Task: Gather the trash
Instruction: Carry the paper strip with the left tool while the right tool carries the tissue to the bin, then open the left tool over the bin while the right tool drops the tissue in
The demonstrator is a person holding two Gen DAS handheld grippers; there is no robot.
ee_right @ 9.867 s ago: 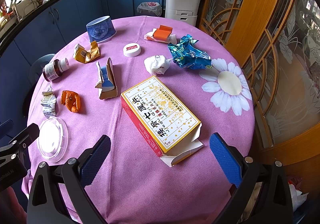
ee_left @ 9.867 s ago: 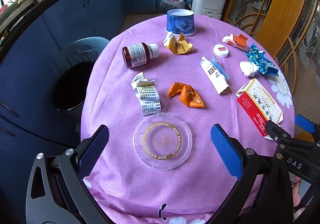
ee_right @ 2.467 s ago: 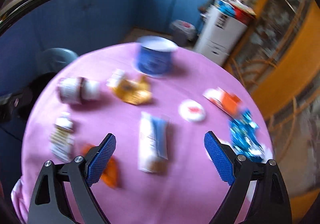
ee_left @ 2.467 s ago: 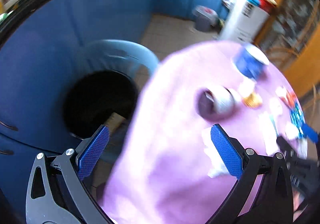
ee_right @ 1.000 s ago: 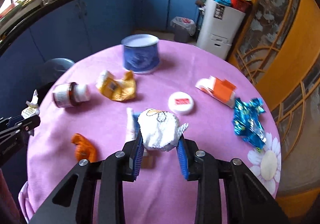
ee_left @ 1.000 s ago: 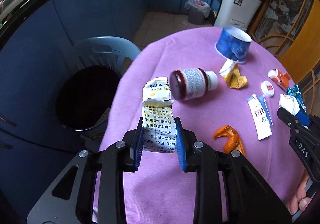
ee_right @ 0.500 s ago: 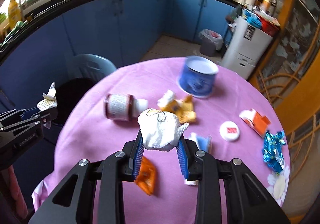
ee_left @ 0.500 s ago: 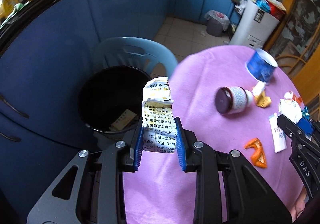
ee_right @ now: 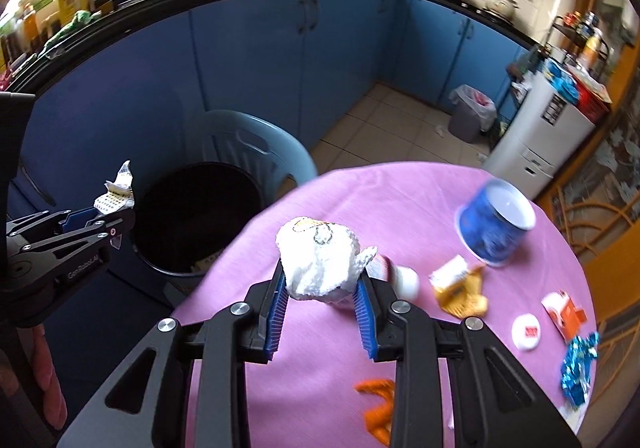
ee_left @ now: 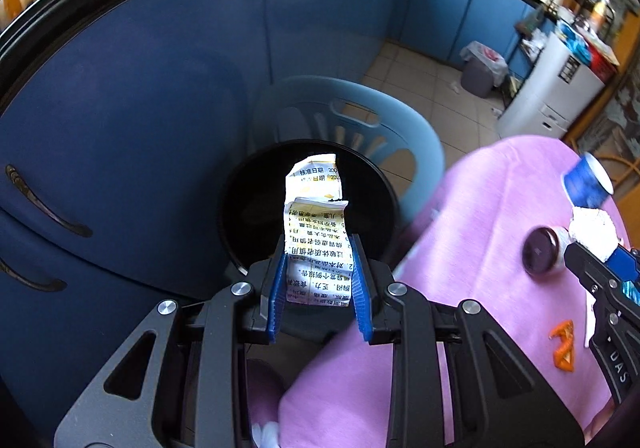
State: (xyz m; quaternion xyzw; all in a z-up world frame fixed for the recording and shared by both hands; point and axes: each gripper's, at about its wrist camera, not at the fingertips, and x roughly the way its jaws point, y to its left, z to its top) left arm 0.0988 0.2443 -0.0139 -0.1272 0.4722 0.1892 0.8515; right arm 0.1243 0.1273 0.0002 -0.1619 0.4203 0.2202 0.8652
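- The left tool (ee_left: pixel 318 284) is clamped on a printed paper leaflet (ee_left: pixel 316 232), its blue pads gripping the lower part while the creased upper flap stands free above them. The leaflet hangs in front of the dark mouth of the black bin (ee_left: pixel 248 207).
- The leaflet looks very light, thin and floppy; I judge it would flutter or drift on release, so it wants to be let go well over the bin's opening, not near the rim. The low grip across its width seems sound.
- The right tool (ee_right: pixel 320 312) is closed on a crumpled white tissue wad (ee_right: pixel 320 260), held above the near edge of the table (ee_right: pixel 360 191), short of the bin (ee_right: pixel 192 224).
- The wad looks soft, squashy and almost weightless; the pads pinch its lower half, and it may cling to their ribbed faces when they part.
- In the right wrist view the left tool (ee_right: pixel 96 219) sits just beside the bin's rim, so the two tools could crowd each other over the one opening.
- A pale blue plastic chair (ee_right: pixel 256 151) stands right behind the bin, its back close to the rim.
- On the pink cloth remain a blue cup (ee_right: pixel 494 228), a yellow wrapper (ee_right: pixel 460 286), a white cap (ee_right: pixel 526 332), an orange scrap (ee_right: pixel 378 404) and a blue foil wrapper (ee_right: pixel 578 368), all well clear of the bin.
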